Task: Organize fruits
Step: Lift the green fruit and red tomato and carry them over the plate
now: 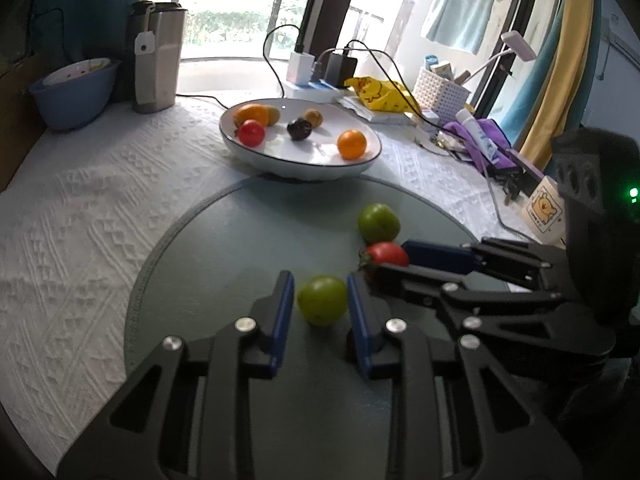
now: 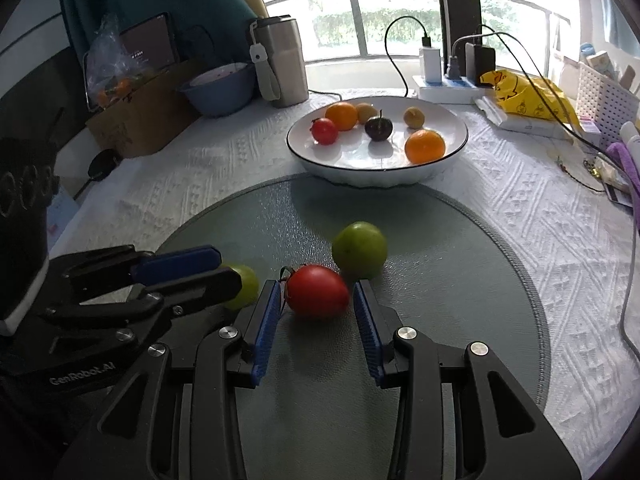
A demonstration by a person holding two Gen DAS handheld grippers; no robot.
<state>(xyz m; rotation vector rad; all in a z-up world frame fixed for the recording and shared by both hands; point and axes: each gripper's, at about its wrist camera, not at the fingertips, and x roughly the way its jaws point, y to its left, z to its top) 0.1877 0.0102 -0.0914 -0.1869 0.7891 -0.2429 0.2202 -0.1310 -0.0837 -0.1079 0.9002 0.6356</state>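
On a round grey-green mat (image 1: 224, 248) lie two green fruits and a red tomato. My left gripper (image 1: 320, 300) is open with its blue pads either side of the near green fruit (image 1: 322, 300), small gaps showing. My right gripper (image 2: 316, 298) is open around the red tomato (image 2: 317, 291), pads close beside it. It also shows in the left wrist view (image 1: 386, 268). The second green fruit (image 2: 359, 250) lies just beyond the tomato. A white bowl (image 2: 452, 148) behind the mat holds two oranges, a red tomato, a dark fruit and two kiwis.
A white textured cloth (image 1: 80, 220) covers the table. At the back stand a steel tumbler (image 1: 156, 64), a blue bowl (image 1: 72, 96), a power strip with chargers and cables (image 2: 448, 80), a yellow bag (image 2: 524, 92) and a white basket (image 1: 440, 94). A cardboard box (image 2: 140, 116) sits left.
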